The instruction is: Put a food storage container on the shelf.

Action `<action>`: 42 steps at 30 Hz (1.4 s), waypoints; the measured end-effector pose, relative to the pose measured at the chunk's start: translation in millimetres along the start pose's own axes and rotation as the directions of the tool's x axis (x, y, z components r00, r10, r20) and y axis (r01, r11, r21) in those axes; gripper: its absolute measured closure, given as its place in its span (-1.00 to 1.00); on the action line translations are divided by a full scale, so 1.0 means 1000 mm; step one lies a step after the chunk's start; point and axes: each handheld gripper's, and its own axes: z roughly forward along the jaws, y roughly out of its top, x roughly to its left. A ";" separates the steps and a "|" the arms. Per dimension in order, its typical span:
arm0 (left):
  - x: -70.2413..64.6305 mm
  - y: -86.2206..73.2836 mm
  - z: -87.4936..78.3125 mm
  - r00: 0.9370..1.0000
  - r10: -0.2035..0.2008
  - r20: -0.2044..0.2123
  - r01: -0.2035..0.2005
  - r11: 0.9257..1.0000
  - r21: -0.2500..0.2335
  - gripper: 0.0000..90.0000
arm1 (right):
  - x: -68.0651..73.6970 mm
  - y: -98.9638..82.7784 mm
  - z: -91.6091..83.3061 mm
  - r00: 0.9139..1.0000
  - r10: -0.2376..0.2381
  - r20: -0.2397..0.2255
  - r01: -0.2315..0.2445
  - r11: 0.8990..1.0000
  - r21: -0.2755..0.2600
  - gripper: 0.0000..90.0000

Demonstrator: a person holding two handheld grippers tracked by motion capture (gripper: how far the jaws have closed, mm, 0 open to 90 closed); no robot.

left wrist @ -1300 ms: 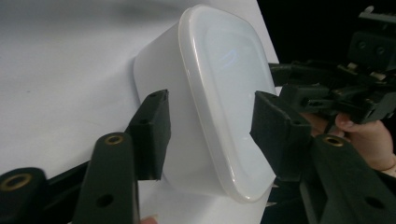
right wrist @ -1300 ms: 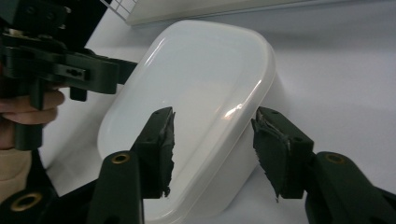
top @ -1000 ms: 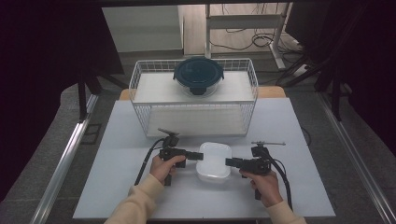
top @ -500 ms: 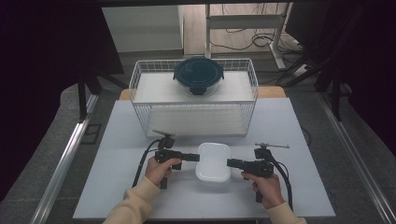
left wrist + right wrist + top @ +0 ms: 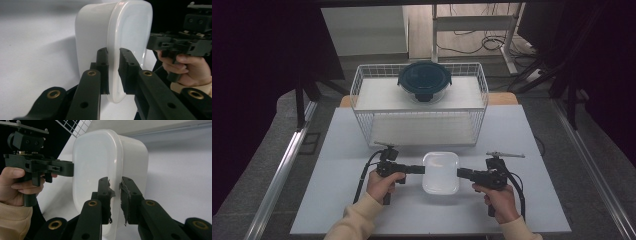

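Note:
A white rectangular container [image 5: 440, 172] with a translucent lid sits near the table's front middle. My left gripper [image 5: 423, 170] comes at it from the left and my right gripper [image 5: 458, 173] from the right. In the left gripper view the left gripper [image 5: 113, 72] has the lid rim of the container [image 5: 95, 32] between its pads, and the right gripper [image 5: 150, 43] meets the far side. In the right gripper view the right gripper [image 5: 115, 195] pinches the rim of the container [image 5: 95, 162], opposite the left gripper [image 5: 71, 168]. Both pairs of jaws have just been closing on that rim.
A white wire basket [image 5: 419, 125] stands just behind the container on the white table [image 5: 337, 150]. A dark round lidded bowl [image 5: 424, 82] rests on the board across the basket's top. Cables trail from both grippers toward the table's front edge.
Both grippers' jaws have narrowed onto the container's side rims. The left hand has shifted slightly. The container stays in much the same spot.

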 end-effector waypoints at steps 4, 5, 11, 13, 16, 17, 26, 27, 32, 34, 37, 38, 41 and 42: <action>-0.003 0.000 -0.003 1.000 0.006 0.007 -0.006 1.000 -0.007 0.74 | 0.003 0.002 -0.002 1.000 -0.020 -0.003 0.020 1.000 -0.008 0.74; -0.004 0.000 -0.004 1.000 0.010 0.009 -0.010 1.000 -0.006 0.74 | 0.004 0.002 -0.003 1.000 -0.026 -0.005 0.026 1.000 -0.010 0.74; -0.016 0.003 -0.016 0.999 0.042 0.023 -0.041 0.999 -0.033 0.74 | 0.012 0.006 -0.010 0.998 -0.056 -0.017 0.055 0.998 -0.033 0.74; -0.020 0.005 -0.019 0.998 0.056 0.023 -0.055 0.998 -0.043 0.74 | 0.016 0.008 -0.012 0.997 -0.070 -0.020 0.069 0.997 -0.041 0.74; -0.028 0.008 -0.026 0.997 0.076 0.025 -0.075 0.996 -0.054 0.73 | 0.023 0.013 -0.015 0.995 -0.100 -0.017 0.100 0.994 -0.045 0.74; -0.030 0.009 -0.029 0.996 0.084 0.026 -0.083 0.995 -0.055 0.72 | 0.026 0.014 -0.016 0.994 -0.110 -0.010 0.110 0.993 -0.048 0.75; -0.049 0.022 -0.048 0.991 0.134 0.005 -0.133 0.987 -0.091 0.72 | 0.042 0.031 -0.024 0.985 -0.169 -0.021 0.167 0.983 -0.078 0.75; -0.052 0.024 -0.050 0.990 0.139 0.006 -0.138 0.986 -0.096 0.72 | 0.044 0.033 -0.025 0.984 -0.176 -0.021 0.174 0.982 -0.080 0.75; -0.062 0.031 -0.060 0.987 0.162 0.005 -0.161 0.980 -0.118 0.72 | 0.056 0.046 -0.033 0.978 -0.209 -0.019 0.207 0.974 -0.095 0.75; -0.067 0.035 -0.064 0.985 0.175 -0.001 -0.174 0.977 -0.123 0.72 | 0.060 0.051 -0.035 0.977 -0.215 -0.018 0.212 0.972 -0.099 0.75; -0.076 0.040 -0.071 0.981 0.193 -0.010 -0.193 0.972 -0.134 0.72 | 0.066 0.059 -0.039 0.973 -0.228 -0.020 0.225 0.968 -0.111 0.75; -0.079 0.042 -0.073 0.979 0.201 -0.015 -0.201 0.970 -0.136 0.72 | 0.068 0.061 -0.040 0.972 -0.232 -0.020 0.229 0.967 -0.114 0.75; -0.087 0.048 -0.079 0.976 0.215 -0.024 -0.216 0.965 -0.146 0.72 | 0.075 0.069 -0.044 0.967 -0.253 -0.016 0.249 0.961 -0.120 0.75; -0.089 0.050 -0.081 0.976 0.216 -0.024 -0.217 0.965 -0.150 0.72 | 0.077 0.072 -0.046 0.966 -0.257 -0.017 0.253 0.960 -0.123 0.75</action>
